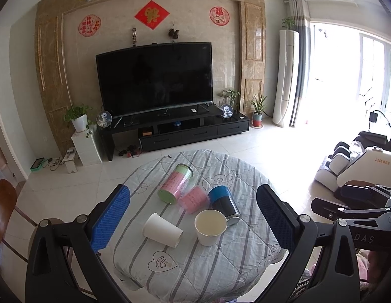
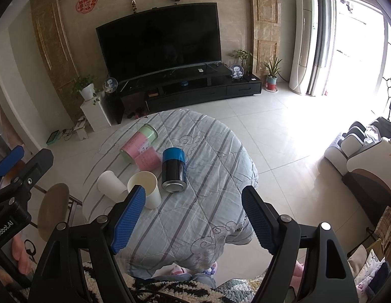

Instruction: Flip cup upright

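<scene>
A round table with a striped quilted cloth (image 1: 195,265) (image 2: 208,202) holds two white paper cups. One cup (image 1: 162,230) (image 2: 110,184) lies on its side. The other cup (image 1: 210,227) (image 2: 145,189) stands upright, mouth up, just right of it. My left gripper (image 1: 193,202) is open and empty, held above the near side of the table, the cups between its fingers in view. My right gripper (image 2: 193,202) is open and empty, above the table's near right part; its left finger (image 2: 128,222) overlaps the upright cup in view.
Behind the cups lie a pink and green tin (image 1: 175,183) (image 2: 138,142), a pink cup (image 1: 194,199) (image 2: 148,160) and a blue and black tin (image 1: 224,204) (image 2: 174,169). A stool (image 2: 53,209) stands left of the table. TV stand (image 1: 185,128) at the wall, massage chair (image 1: 359,166) right.
</scene>
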`<state>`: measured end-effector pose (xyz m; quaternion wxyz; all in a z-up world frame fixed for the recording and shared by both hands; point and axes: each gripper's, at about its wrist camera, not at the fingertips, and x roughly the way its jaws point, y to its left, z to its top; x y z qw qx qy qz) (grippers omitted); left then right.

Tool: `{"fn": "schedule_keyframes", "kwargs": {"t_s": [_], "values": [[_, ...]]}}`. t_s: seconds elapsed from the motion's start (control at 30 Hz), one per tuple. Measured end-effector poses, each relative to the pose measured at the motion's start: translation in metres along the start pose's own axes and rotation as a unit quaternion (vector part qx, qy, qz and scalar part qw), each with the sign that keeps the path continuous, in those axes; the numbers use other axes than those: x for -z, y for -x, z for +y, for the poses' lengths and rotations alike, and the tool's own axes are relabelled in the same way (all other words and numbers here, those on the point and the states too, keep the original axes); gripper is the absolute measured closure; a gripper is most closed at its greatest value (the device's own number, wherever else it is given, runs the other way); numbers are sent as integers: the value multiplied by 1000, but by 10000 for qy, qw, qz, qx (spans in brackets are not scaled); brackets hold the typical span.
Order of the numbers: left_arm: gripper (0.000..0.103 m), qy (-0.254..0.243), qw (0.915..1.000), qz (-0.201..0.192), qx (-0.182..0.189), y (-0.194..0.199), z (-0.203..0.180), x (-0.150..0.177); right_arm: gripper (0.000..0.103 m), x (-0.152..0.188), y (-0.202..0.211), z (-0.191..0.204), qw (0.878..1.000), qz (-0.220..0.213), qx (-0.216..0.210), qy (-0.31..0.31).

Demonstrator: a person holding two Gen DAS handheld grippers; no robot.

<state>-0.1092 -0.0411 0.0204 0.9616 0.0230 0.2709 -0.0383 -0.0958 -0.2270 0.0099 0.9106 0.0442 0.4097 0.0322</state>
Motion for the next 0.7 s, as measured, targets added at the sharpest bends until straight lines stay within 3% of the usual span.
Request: {"fn": "schedule_keyframes", "kwargs": {"t_s": [0.7], "values": [[1, 35, 10000, 34, -5, -6, 11, 5, 23, 2, -6, 5, 9999, 104, -82, 100]]}}
